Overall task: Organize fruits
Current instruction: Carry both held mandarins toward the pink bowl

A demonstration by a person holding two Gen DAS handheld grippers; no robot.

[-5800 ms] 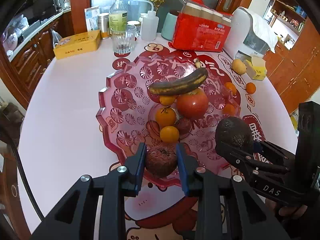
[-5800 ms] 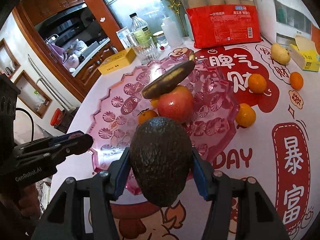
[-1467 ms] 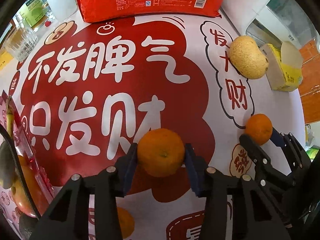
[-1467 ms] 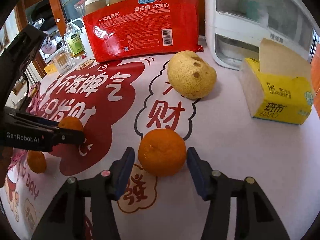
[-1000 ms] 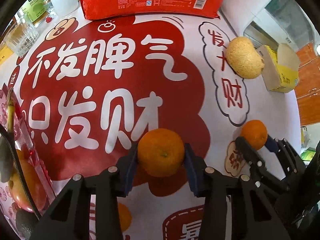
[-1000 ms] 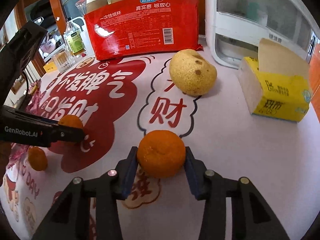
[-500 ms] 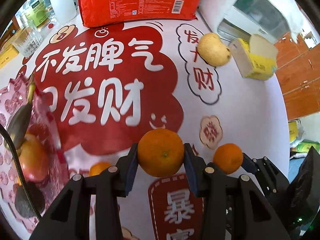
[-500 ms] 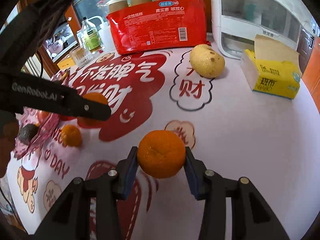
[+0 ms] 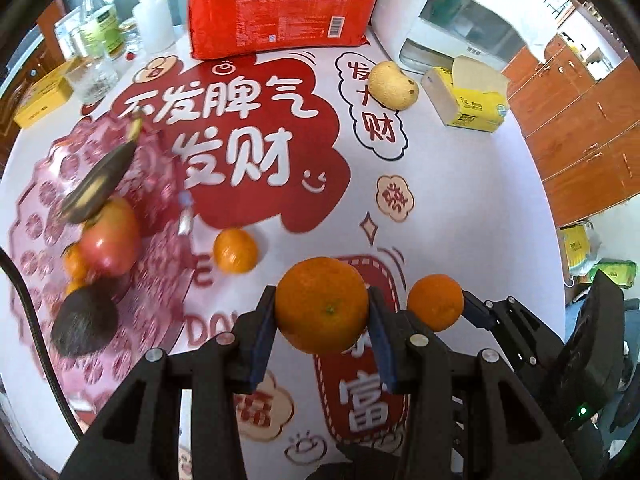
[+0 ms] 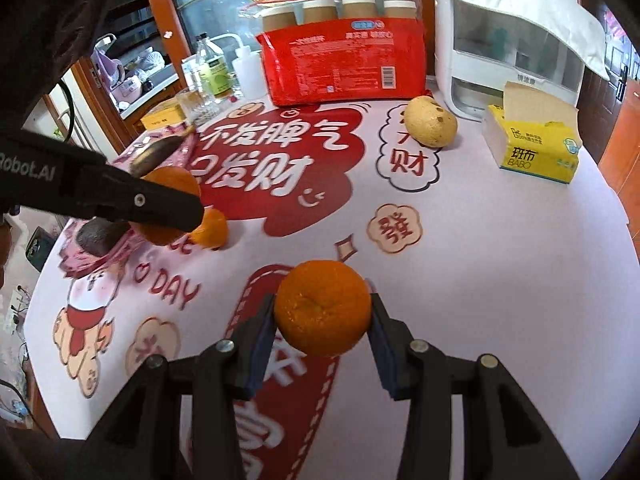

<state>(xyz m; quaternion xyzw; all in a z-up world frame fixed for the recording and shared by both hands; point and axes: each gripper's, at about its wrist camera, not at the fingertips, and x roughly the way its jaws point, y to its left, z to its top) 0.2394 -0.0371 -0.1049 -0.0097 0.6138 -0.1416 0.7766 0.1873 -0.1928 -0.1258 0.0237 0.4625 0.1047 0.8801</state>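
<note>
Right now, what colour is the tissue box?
Yellow, with a plain cardboard flap; the tissue box shows best in the right wrist view.

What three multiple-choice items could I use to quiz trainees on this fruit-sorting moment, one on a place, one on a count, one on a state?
1. Where does the yellowish pear lie?
A. in the pink tray
B. on the tablecloth beside the yellow tissue box
C. between the tongs

2. How many oranges lie loose on the tablecloth outside the tray?
A. one
B. three
C. none

3. What are the left tongs doing?
A. standing open and empty
B. gripping an avocado
C. gripping an orange

Answers:
1 B: the pear rests on the tablecloth next to the tissue box, apart from the pink tray.
2 A: a single loose orange sits just off the tray's edge.
3 C: the left orange is pinched in the left tongs; the right tongs hold the right orange.
</note>
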